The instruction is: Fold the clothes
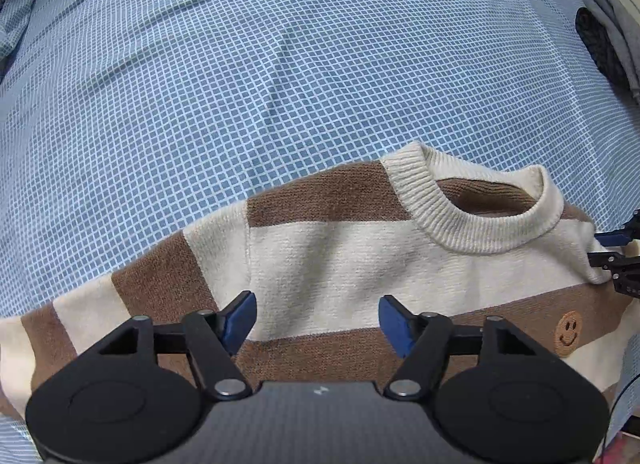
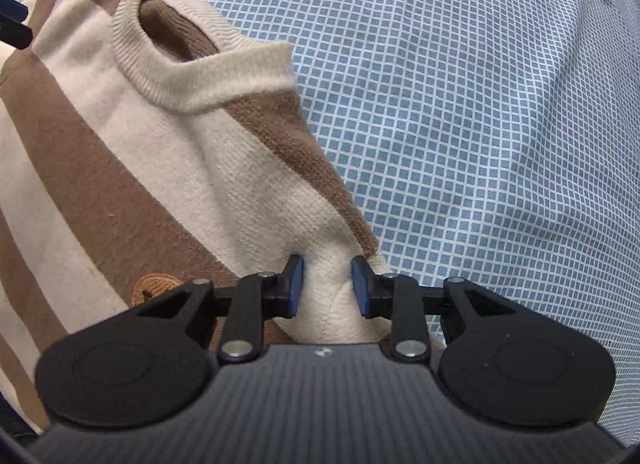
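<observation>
A brown and cream striped sweater [image 1: 332, 256] with a ribbed cream collar [image 1: 472, 219] and a small smiley patch [image 1: 568, 334] lies on a blue checked bedsheet [image 1: 240, 83]. My left gripper [image 1: 318, 326] is open and hovers over the sweater's chest, holding nothing. In the right wrist view the sweater [image 2: 120, 167] fills the left side. My right gripper [image 2: 327, 284] is shut on a bunched cream fold of its shoulder [image 2: 328, 300], at the sweater's right edge. The right gripper's fingers [image 1: 616, 260] also show at the far right of the left wrist view.
The bedsheet [image 2: 480, 123] stretches wrinkled beyond the sweater. A dark and grey garment [image 1: 608, 39] lies at the bed's far right edge. A grey-blue pillow or bedding [image 1: 16, 3] sits at the far left.
</observation>
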`<act>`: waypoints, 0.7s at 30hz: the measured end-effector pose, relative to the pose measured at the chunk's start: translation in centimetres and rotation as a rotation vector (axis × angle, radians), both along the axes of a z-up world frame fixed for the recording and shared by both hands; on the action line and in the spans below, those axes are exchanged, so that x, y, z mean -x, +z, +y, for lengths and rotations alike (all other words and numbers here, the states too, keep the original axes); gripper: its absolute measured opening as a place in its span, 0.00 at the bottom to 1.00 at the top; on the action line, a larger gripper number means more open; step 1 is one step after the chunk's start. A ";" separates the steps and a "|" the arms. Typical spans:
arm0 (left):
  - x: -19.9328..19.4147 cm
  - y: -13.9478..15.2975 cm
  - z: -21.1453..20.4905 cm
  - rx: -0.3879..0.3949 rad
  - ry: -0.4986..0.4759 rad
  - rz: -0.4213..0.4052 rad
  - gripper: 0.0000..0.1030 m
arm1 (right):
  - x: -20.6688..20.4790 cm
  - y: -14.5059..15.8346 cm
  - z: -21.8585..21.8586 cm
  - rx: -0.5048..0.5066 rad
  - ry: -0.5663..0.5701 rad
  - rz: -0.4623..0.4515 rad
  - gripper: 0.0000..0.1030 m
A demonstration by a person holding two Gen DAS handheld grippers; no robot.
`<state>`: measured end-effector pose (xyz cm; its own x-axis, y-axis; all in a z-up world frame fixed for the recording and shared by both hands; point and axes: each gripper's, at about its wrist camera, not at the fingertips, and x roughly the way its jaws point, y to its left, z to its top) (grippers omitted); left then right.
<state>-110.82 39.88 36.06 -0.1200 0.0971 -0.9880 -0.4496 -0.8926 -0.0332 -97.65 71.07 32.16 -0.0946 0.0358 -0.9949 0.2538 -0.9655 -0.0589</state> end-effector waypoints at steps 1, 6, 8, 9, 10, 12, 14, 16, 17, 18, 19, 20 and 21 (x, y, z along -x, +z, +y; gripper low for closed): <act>0.1 0.1 0.2 0.028 -0.024 0.023 0.47 | -0.3 0.0 -0.3 -0.014 0.030 0.007 0.28; 3.0 0.6 0.8 -0.043 -0.091 0.003 0.62 | -0.2 0.4 0.3 0.005 -0.003 0.009 0.28; 4.0 0.9 1.6 -0.027 -0.141 0.035 0.75 | -0.1 0.6 1.0 0.035 -0.032 0.006 0.29; 4.4 1.0 2.0 -0.009 -0.176 0.063 0.76 | -0.1 0.6 1.3 0.049 -0.044 0.007 0.29; 4.7 1.0 2.6 0.015 -0.222 0.093 0.76 | -0.1 0.7 1.7 0.064 -0.055 0.008 0.29; 5.5 0.3 3.7 0.059 -0.302 0.113 0.74 | -0.2 0.9 2.3 0.089 -0.085 0.016 0.30; 6.2 -1.4 4.6 0.105 -0.356 0.062 0.69 | -0.3 1.0 2.8 0.104 -0.107 0.021 0.30; 6.2 -3.6 5.0 0.129 -0.388 -0.017 0.64 | -0.3 1.2 3.0 0.111 -0.114 0.023 0.31; 6.1 -4.9 5.1 0.137 -0.406 -0.055 0.62 | -0.3 1.3 3.0 0.112 -0.115 0.023 0.31; 5.9 -6.2 5.3 0.144 -0.425 -0.093 0.68 | -0.3 1.4 3.1 0.113 -0.116 0.023 0.31; 5.6 -6.3 5.4 0.138 -0.446 -0.070 0.71 | -0.3 1.5 3.1 0.113 -0.117 0.023 0.31; 5.3 -6.5 5.4 0.132 -0.467 -0.045 0.69 | -0.3 1.5 3.1 0.113 -0.116 0.023 0.31; 5.6 -6.3 5.2 0.118 -0.455 -0.057 0.63 | -0.3 1.6 3.2 0.114 -0.116 0.023 0.31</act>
<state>-116.40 45.05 29.73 -0.0366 0.0142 -0.9992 -0.7961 -0.6049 0.0206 -97.37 74.24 33.78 -0.1193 -0.0655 -0.9907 0.1401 -0.9889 0.0485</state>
